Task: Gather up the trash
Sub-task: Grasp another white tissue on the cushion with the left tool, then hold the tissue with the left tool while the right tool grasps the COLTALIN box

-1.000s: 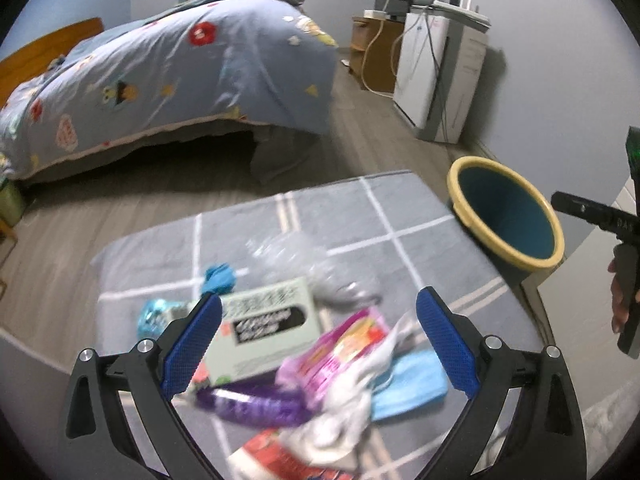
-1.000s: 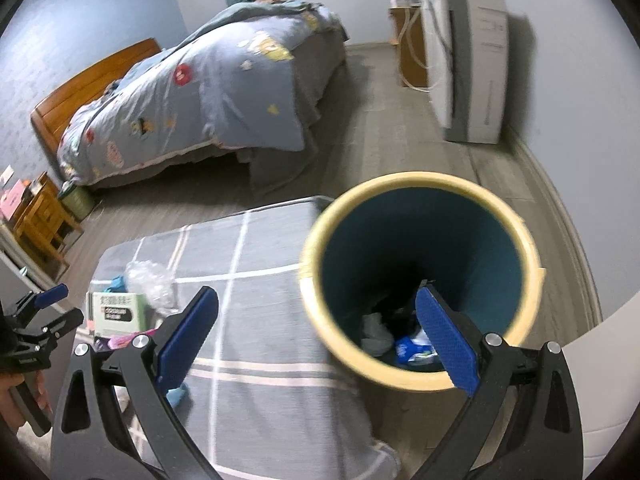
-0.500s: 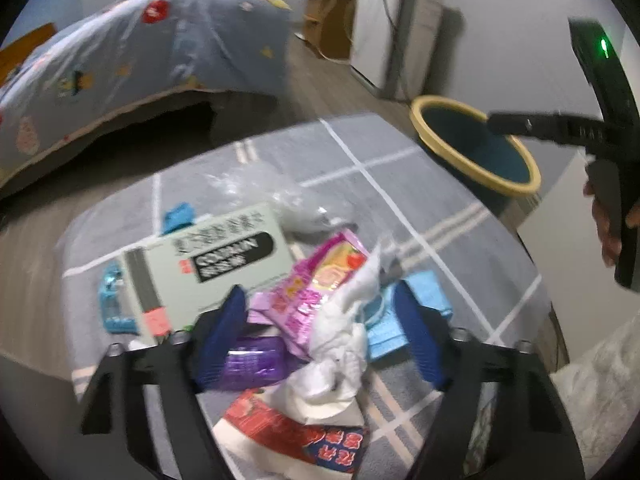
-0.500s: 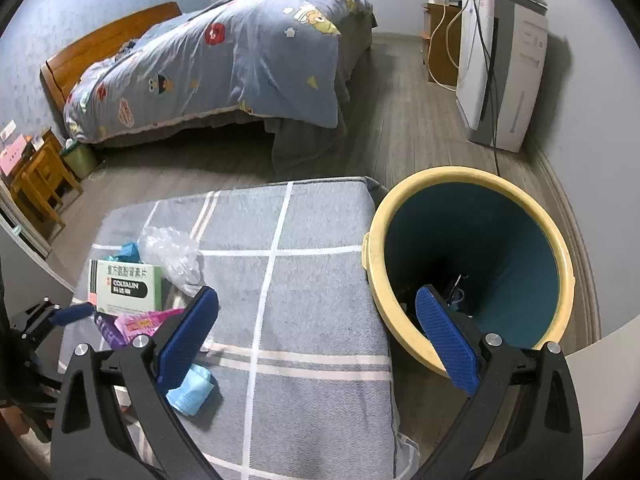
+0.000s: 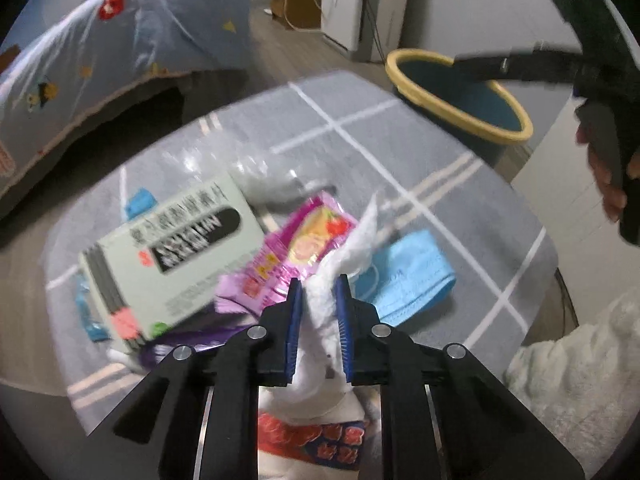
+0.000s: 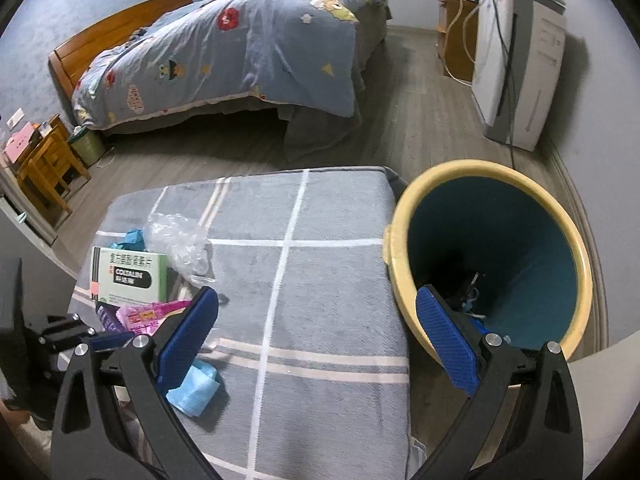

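Left gripper [image 5: 318, 300] is closing on the crumpled white tissue [image 5: 340, 264]; the tissue sits between the blue pads [image 5: 294, 316] and both pads already touch it. It is at the near edge of the trash pile on the grey checked cushion [image 5: 360, 128].

Right gripper [image 6: 316, 344] has its jaws spread wide with nothing between them. It hangs above the right edge of the cushion, its right finger in front of the bin [image 6: 492, 260].

The bin, yellow rim and teal inside, stands on the floor just beside the cushion's right side. A few scraps lie at its bottom; too dark to tell what.

Pile layout, left wrist view:
- pale green medicine box [image 5: 172, 256], left of the tissue, tilted, lying over other items
- pink snack wrapper [image 5: 304, 236], touching the tissue on its left
- blue face mask [image 5: 408, 276], right of the tissue, partly under it
- clear crumpled plastic [image 5: 256, 172], far side of the pile
- purple wrapper [image 5: 188, 344], under the box's near corner
- red-and-blue printed pack [image 5: 312, 436], nearest, under the gripper

The person's hand [image 5: 608, 176] on the right gripper's handle shows at the right, with a white fleece sleeve [image 5: 572, 380] below it.
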The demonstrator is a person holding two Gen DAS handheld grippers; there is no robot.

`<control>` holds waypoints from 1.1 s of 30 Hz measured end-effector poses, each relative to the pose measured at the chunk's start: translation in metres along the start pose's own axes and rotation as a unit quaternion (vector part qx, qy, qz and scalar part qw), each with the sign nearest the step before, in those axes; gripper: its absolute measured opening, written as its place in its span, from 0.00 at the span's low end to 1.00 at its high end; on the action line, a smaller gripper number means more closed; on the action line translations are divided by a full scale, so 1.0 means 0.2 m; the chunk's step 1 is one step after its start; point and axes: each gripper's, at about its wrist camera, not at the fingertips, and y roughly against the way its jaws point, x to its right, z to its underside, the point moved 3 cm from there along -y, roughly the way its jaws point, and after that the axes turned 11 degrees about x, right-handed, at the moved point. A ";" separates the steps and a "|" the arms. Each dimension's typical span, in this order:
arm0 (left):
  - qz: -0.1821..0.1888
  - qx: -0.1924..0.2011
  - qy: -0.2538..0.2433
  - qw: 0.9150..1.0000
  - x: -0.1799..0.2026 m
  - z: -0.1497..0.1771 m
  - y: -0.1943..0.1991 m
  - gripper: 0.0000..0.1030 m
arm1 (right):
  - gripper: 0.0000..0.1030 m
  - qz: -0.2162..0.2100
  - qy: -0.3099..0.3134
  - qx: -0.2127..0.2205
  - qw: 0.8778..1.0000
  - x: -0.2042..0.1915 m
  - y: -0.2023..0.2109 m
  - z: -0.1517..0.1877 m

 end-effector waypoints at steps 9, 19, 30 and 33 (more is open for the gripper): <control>-0.058 0.061 0.039 0.996 -0.29 -0.24 0.42 0.18 | 0.94 -0.059 0.074 0.014 0.995 -0.27 -0.03 -0.09; -0.095 0.066 0.120 0.986 -0.59 -0.13 0.50 0.18 | 0.94 -0.151 0.184 -0.039 0.970 -0.73 -0.25 0.04; -0.101 0.071 0.155 0.980 -0.76 -0.08 0.47 0.18 | 0.94 -0.175 0.278 -0.061 0.942 -1.01 -0.43 0.16; -0.099 0.076 0.168 0.978 -0.80 -0.07 0.48 0.18 | 0.94 -0.172 0.313 -0.062 0.932 -1.06 -0.46 0.21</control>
